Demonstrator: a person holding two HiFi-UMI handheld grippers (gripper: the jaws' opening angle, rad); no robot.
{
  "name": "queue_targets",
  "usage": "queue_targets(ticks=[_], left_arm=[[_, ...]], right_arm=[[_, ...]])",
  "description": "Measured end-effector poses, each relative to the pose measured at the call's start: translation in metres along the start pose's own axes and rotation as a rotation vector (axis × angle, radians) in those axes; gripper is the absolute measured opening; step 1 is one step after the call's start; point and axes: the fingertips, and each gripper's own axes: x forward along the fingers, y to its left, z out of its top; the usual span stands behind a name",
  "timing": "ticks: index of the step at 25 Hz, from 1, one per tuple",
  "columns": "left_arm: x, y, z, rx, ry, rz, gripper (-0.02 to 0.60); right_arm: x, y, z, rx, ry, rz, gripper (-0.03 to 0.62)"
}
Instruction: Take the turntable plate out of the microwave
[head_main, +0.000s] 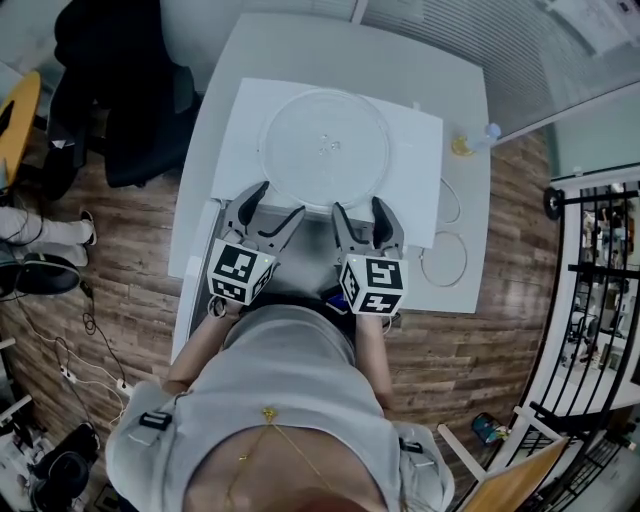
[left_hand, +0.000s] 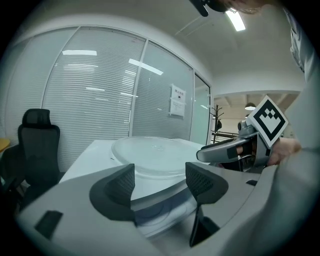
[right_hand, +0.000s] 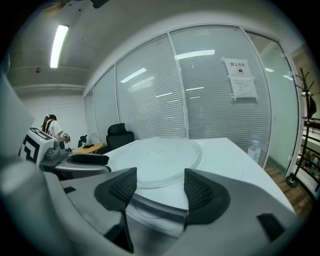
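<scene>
Seen from above, a pale grey top (head_main: 290, 370) with short sleeves covers the shoulders and chest. A thin gold-coloured chain (head_main: 268, 415) runs down its front, and a small black buckle (head_main: 155, 421) sits at each shoulder. The left gripper (head_main: 277, 203) and right gripper (head_main: 360, 208) look alike: smooth, curved grey bodies that fork into two arms, each arm tipped with black pads (left_hand: 120, 187) with finely ribbed inner faces. Behind the fork, each carries a white cube (head_main: 240, 270) printed with bold black square markers.
</scene>
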Motion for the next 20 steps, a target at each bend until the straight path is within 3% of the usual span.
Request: queue_targets(ticks=[3,7,11,20], left_arm=[[-0.001,-0.002,0.001,-0.014,-0.004,-0.018,0.322],[-0.007,-0.009,0.004,-0.022,-0.020,-0.047,0.322],[-0.014,-0.021,0.007,-0.025,-0.033,-0.074,0.297],[-0.026,-0.046,0.007,-0.017,-0.052,-0.141,0.183]], right_arm=[[-0.004,-0.001,0.004,0.024,-0.037,0.010,0.284],[-0.012,0.001,0.003,-0.032,-0.046,0.002,0.284],[-0.022,0.007,0.002,0.004,-0.067,0.042,0.279],[-0.036,0.022,-0.003,-0.035,-0.077,0.071,0.149]])
